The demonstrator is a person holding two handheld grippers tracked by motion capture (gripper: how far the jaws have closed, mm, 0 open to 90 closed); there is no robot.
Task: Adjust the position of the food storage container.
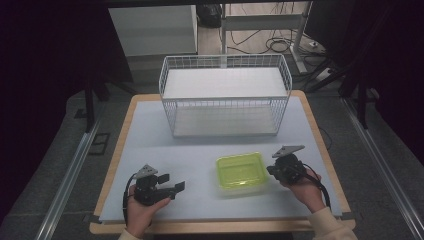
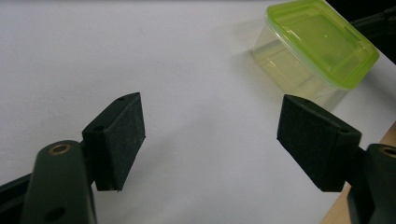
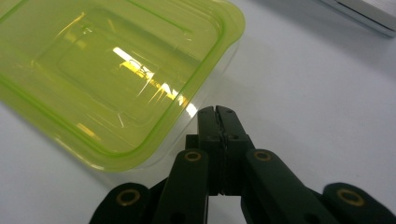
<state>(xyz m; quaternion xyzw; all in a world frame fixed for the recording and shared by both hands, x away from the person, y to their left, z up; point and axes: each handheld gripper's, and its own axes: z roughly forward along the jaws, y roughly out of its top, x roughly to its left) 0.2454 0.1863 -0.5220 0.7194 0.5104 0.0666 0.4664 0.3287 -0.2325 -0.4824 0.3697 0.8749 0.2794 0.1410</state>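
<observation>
green-lidded container between our two hand-held grippers

green-lidded container sits on the tabletop near the front edge, a little right of the middle, upright with its lid on. its walls are clear plastic and the lid is a bright yellow-green. behind it, well apart, stands a white wire basket at the far side of the tabletop.

our right hand-held gripper rests just beside the container's right end; in the right gripper view its jaws are pressed together with nothing between them, their tips close to the rim of the lid, and whether they touch it we cannot tell. in the high view we see this hand-held gripper held by our right hand.

our left hand-held gripper is spread wide, with only bare tabletop between its pads. it holds nothing. it lies near the front left of the tabletop, apart from the container, with its jaws turned toward it.
</observation>
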